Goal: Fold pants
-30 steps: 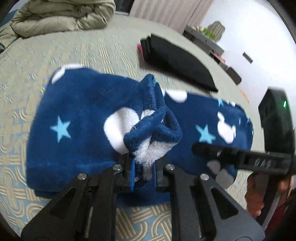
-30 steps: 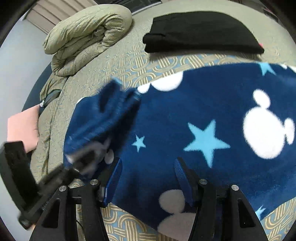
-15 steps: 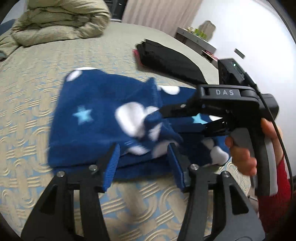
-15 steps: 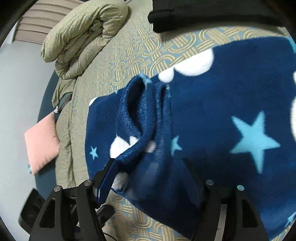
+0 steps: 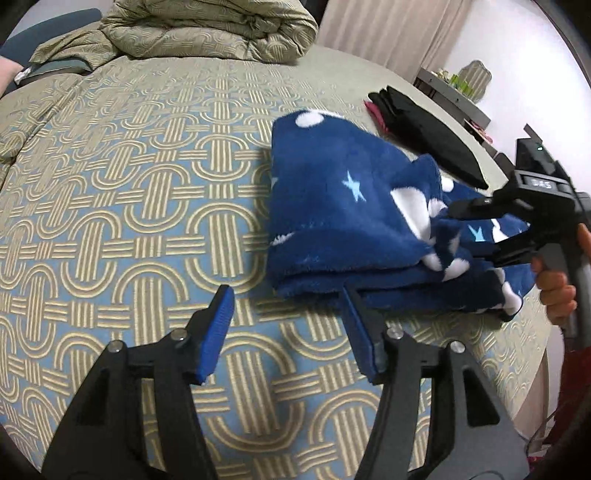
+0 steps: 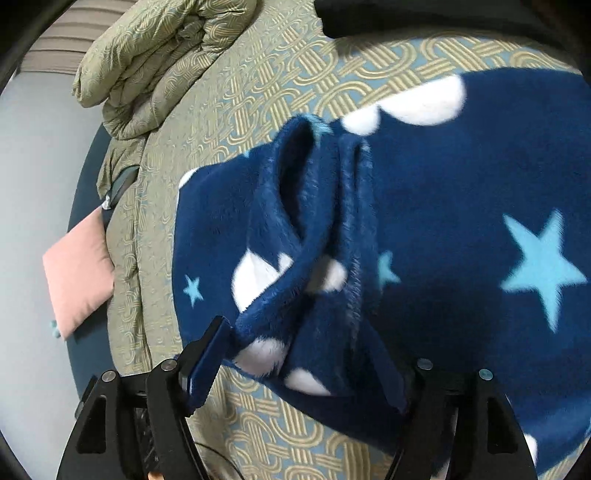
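Observation:
Navy fleece pants [image 5: 332, 206] with white shapes and pale blue stars lie folded on the patterned bedspread [image 5: 147, 184]. My left gripper [image 5: 288, 332] hovers just before their near-left corner, jaws opening, with only bedspread between the fingers; its right fingertip [image 5: 354, 314] is close to the folded edge. A hand holds my right gripper [image 5: 463, 232] over the right part of the pants. In the right wrist view the bunched top fold of the pants [image 6: 314, 229] lies loose between the opening jaws of the right gripper [image 6: 299, 369].
A black folded garment [image 5: 424, 129] lies behind the pants. A rolled olive duvet [image 5: 207, 29] sits at the head of the bed, a pink pillow [image 6: 77, 266] beyond its side edge. A shelf [image 5: 454, 92] stands by the far wall.
My left gripper let go of the bunched pant end and drew back to the left, off the pants. The right gripper's jaws widened over the dropped fold.

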Demonstrator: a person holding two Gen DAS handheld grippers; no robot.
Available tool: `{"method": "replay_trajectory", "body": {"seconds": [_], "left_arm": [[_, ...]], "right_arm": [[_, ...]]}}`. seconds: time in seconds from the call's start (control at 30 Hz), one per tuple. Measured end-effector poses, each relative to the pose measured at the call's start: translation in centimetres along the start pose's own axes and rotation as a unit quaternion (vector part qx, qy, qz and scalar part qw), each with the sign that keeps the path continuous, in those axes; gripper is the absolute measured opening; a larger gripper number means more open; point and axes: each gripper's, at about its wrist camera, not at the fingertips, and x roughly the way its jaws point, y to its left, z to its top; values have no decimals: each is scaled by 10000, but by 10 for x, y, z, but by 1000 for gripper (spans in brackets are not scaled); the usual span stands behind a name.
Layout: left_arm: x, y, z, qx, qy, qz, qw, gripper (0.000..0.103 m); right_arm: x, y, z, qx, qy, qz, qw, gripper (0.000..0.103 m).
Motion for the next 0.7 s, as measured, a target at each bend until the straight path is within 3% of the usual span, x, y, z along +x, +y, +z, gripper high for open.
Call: {"method": "replay_trajectory", "body": {"seconds": [0.17, 0.47, 0.6, 0.67, 0.7], "left_arm": [[17, -8, 2, 224, 110, 15, 9997, 60], [30, -6, 2, 211, 268, 24, 9994, 60], [33, -7, 1, 249, 288, 1, 9993, 60], [35, -7, 3, 216, 288, -10, 9994, 60], [35, -7, 3, 194, 281, -21, 9994, 60]], "right_arm": [[-6, -20, 0, 245, -35, -79, 9997, 78], [30, -2, 15, 317, 408, 775, 9957, 83], [39, 13, 22, 164, 467, 520, 9974, 83], [43, 20, 23, -18, 431, 251, 9988, 76], [43, 25, 23, -182, 363, 140, 9991, 51]]}}
